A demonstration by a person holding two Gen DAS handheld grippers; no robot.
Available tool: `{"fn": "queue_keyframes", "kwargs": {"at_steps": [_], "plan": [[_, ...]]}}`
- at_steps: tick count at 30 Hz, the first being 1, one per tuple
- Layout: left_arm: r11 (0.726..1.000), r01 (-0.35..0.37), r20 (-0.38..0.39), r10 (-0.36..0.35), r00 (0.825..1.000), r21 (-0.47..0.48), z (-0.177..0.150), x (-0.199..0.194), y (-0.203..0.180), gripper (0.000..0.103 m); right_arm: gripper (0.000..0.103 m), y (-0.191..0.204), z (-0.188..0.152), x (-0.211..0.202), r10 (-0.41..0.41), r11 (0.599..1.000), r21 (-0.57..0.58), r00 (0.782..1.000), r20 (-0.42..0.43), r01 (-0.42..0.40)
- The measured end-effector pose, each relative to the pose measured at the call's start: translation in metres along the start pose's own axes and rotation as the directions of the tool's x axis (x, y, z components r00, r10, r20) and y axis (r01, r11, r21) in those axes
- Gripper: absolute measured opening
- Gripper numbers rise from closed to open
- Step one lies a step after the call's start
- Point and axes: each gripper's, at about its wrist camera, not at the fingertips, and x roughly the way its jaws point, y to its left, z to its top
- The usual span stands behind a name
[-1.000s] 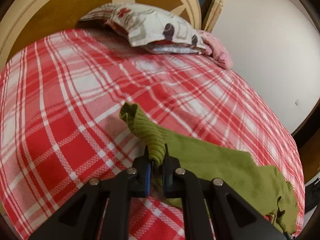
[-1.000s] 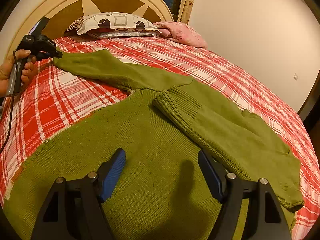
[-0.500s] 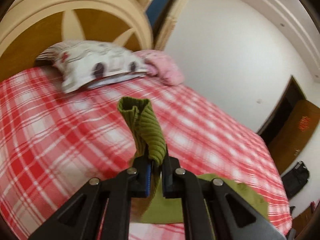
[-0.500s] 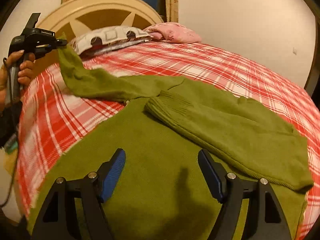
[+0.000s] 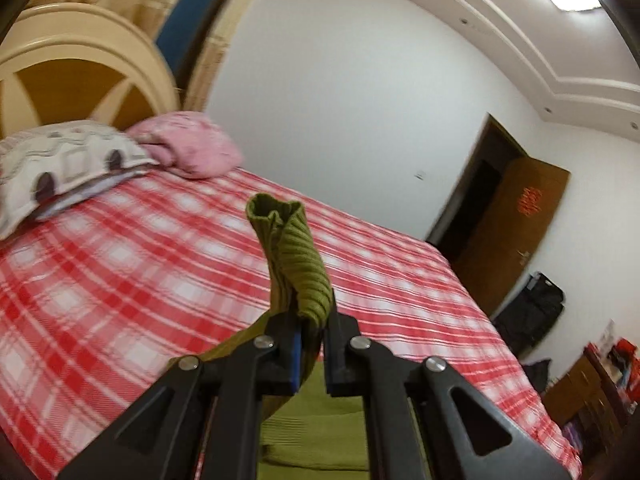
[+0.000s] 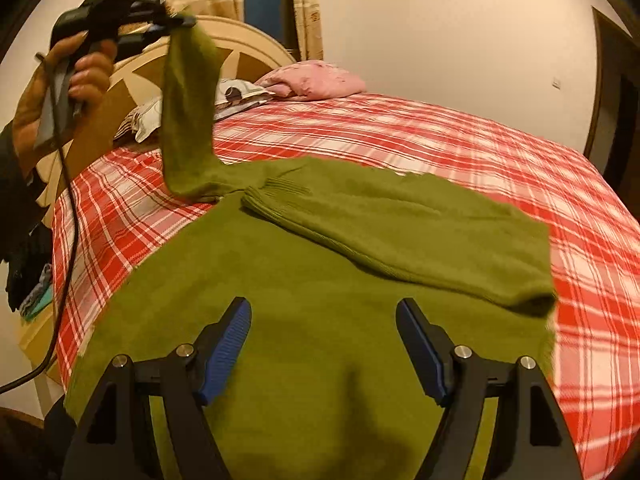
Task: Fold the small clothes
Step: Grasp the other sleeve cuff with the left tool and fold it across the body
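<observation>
On the bed point(image 6: 460, 140), over its red and white checked cover, lies our green sweater point(image 6: 304, 288), spread flat across the near half and reaching toward the near left edge. Its right sleeve point(image 6: 404, 232) is folded in across the body, the ribbed cuff near the middle and the fold at the right edge of the garment.

We hold the left sleeve point(image 6: 188, 120) up off the bed with our left gripper point(image 5: 310, 336). Its jaws are pinched together on the cuff point(image 5: 288, 256), and from the left wrist view the ribbed end stands up beyond the fingertips with its mouth open. From the right wrist view that gripper sits high near the top left, gripped by our left hand point(image 6: 76, 80), with a black cable point(image 6: 68, 208) trailing down from it; the sleeve hangs from the jaws and curves down to join the body near the left edge of the bed.

Our right gripper point(image 6: 324, 344) hovers above the lower middle of the sweater, jaws spread wide with nothing between the blue pads point(image 6: 224, 352); whether the tips touch the knit, we cannot tell.

At the head of the bed a patterned pillow point(image 5: 60, 164) and a pink pillow point(image 5: 188, 148) rest against the cream headboard point(image 5: 80, 48). Beyond the far side, a brown door point(image 5: 516, 224) stands open.
</observation>
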Motion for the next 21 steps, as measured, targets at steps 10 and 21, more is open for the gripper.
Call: {"fn": "queue_keyframes", "kwargs": {"at_steps": [10, 21], "plan": [[0.984, 0.153, -0.162, -0.136, 0.977, 0.094, -0.058, 0.071, -0.109, 0.008, 0.075, -0.053, -0.023, -0.021, -0.032, 0.985, 0.168, 0.999, 0.030, 0.026], [0.969, 0.154, -0.340, -0.081, 0.937, 0.192, -0.144, 0.135, -0.161, 0.011, 0.075, -0.095, -0.043, -0.022, -0.100, 0.953, 0.289, 0.995, 0.019, 0.090]]}}
